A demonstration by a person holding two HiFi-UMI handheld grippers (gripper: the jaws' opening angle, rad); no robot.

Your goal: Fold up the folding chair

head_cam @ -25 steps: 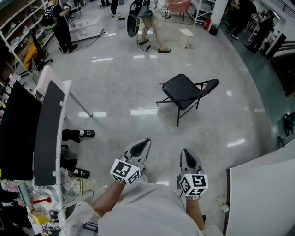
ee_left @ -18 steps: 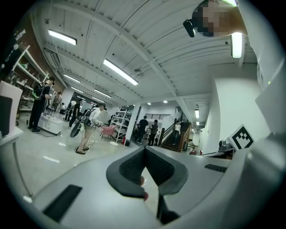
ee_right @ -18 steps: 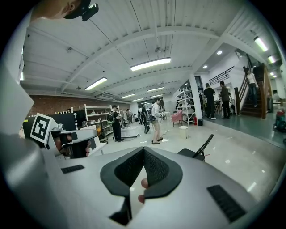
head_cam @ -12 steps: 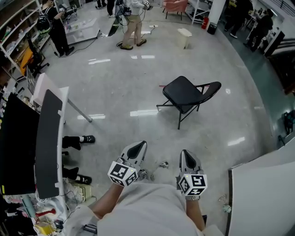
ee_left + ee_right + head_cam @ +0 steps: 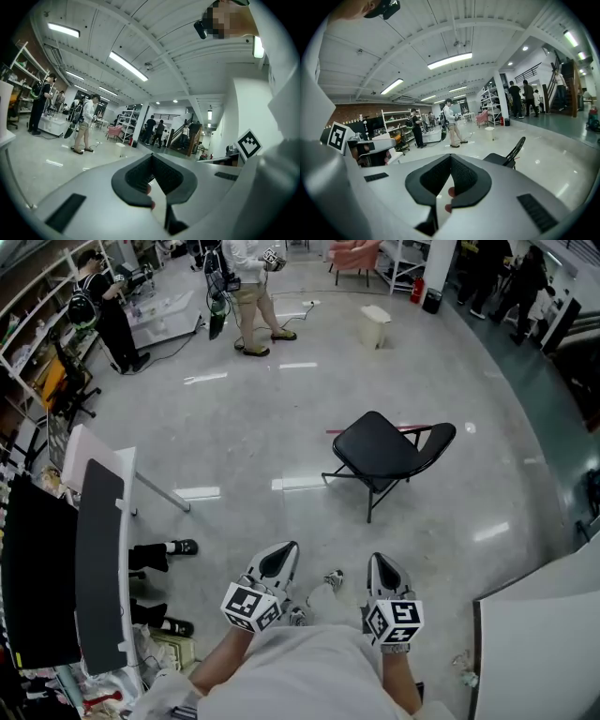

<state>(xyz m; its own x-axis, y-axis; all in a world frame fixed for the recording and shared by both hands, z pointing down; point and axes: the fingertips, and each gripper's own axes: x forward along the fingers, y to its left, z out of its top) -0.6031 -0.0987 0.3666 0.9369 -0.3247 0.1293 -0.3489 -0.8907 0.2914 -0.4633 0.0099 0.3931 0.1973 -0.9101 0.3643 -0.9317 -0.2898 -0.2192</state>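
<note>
Ahead on the glossy grey floor [image 5: 225,427], well apart from both tools, the black metal folding chair with a padded seat [image 5: 380,448] stands fully open, up and a little right of centre in the head view. Its seat faces left and its curved backrest [image 5: 437,441] lies to the right, so its seat-to-back line runs across the approach, and the right gripper [image 5: 384,566] is somewhat nearer than the left gripper [image 5: 279,557]. Both grippers have their jaws pressed together with nothing between them, so they would likely need to part before taking the frame.
</note>
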